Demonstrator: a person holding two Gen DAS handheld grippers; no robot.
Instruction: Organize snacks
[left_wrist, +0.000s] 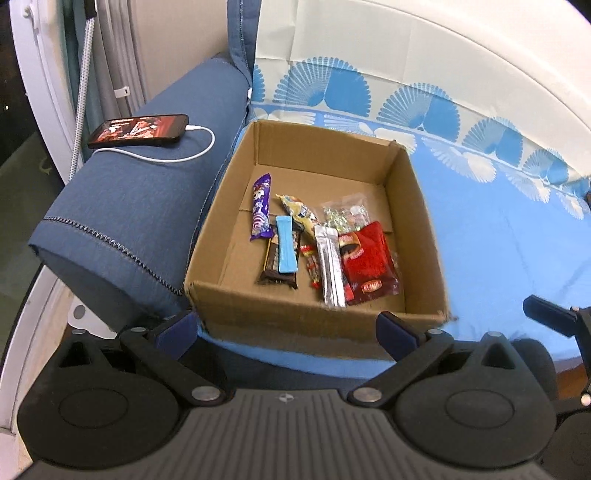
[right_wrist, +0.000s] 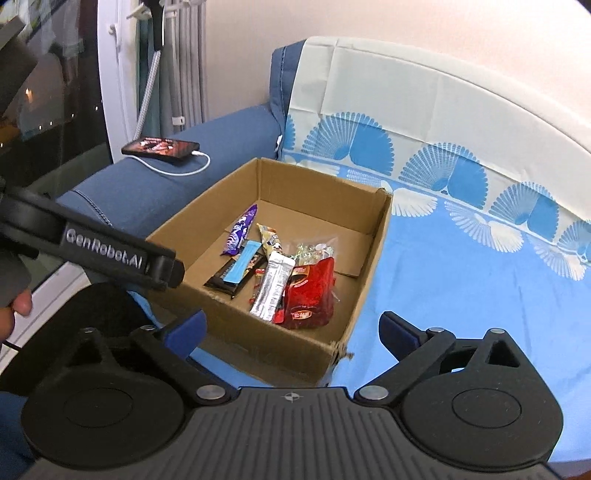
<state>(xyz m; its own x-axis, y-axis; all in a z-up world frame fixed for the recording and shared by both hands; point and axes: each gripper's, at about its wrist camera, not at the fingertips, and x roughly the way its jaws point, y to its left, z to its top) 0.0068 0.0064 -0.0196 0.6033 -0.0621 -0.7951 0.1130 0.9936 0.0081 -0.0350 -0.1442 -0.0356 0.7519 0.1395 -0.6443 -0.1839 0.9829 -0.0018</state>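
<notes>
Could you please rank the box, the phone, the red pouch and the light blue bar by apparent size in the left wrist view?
1. Box
2. Phone and red pouch: look alike, and the phone lies farther off, so unranked.
3. Light blue bar

Brown cardboard box (left_wrist: 295, 317) on light-blue sheet (left_wrist: 498, 240) (white fan pattern), beside denim-blue armrest (left_wrist: 129, 206).

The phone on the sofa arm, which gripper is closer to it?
Left. The left gripper sits by the box's near corner below the phone; the right gripper is farther right, over the blue sheet.
</notes>
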